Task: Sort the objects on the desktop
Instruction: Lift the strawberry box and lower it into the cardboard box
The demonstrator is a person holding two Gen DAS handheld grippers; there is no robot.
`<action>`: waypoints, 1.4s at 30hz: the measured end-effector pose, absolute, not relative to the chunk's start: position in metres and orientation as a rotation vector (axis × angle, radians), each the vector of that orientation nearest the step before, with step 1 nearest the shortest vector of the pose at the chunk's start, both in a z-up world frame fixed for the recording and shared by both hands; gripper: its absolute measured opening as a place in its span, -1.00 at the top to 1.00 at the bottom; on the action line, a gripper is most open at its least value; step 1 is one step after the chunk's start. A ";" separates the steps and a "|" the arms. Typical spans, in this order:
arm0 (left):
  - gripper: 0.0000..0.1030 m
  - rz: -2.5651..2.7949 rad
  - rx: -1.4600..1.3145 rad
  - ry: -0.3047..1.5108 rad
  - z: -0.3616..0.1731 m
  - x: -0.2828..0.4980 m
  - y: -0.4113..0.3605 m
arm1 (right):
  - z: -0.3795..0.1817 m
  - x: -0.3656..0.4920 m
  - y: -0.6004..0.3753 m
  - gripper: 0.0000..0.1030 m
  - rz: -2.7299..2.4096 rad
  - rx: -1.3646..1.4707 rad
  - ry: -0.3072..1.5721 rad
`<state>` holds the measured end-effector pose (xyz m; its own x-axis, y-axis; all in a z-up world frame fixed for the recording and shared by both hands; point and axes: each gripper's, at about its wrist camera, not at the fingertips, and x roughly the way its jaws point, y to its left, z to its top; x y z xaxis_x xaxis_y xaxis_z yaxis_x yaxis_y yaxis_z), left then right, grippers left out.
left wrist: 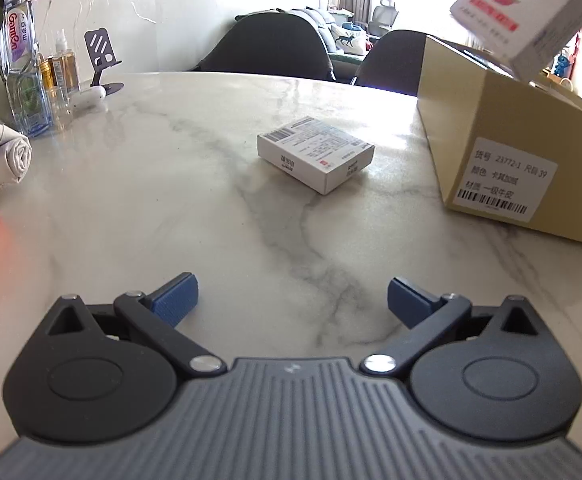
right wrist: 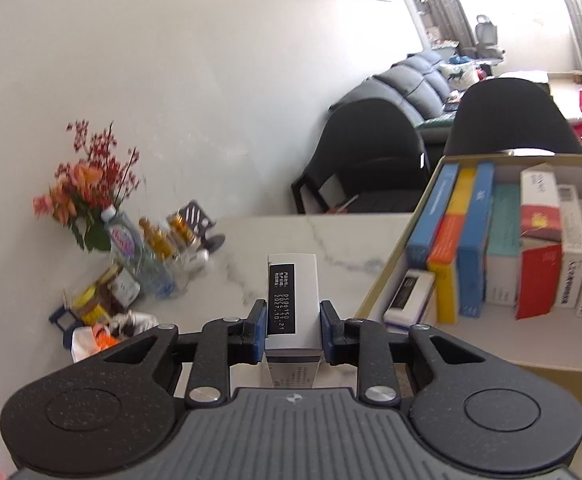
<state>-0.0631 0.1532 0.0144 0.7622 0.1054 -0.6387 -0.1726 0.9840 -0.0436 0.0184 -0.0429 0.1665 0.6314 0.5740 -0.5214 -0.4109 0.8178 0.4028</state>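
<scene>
Above table point(left wrist: 171, 184), left gripper point(left wrist: 293, 300) level, jaws spread; right gripper point(right wrist: 293, 328) tilted, clamping white box point(right wrist: 293, 300).

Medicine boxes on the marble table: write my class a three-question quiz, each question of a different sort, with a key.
1. True or false: the left gripper is shut on a box.
2. What does the right gripper hold? A) bottle B) white box C) phone stand
3. Fill in: the flat white box lies on the marble table, beside the tan ____.

Key: 1 false; 2 B; 3 carton.
</scene>
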 end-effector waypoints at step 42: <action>-1.00 0.140 -0.102 0.686 0.015 -0.065 0.154 | 0.101 0.096 -0.072 0.31 0.168 0.458 0.719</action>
<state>-0.0651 0.1539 0.0146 0.7650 0.0952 -0.6369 -0.1622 0.9856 -0.0475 0.0963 -0.0723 0.1008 0.7438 0.3027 -0.5960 0.0067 0.8882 0.4594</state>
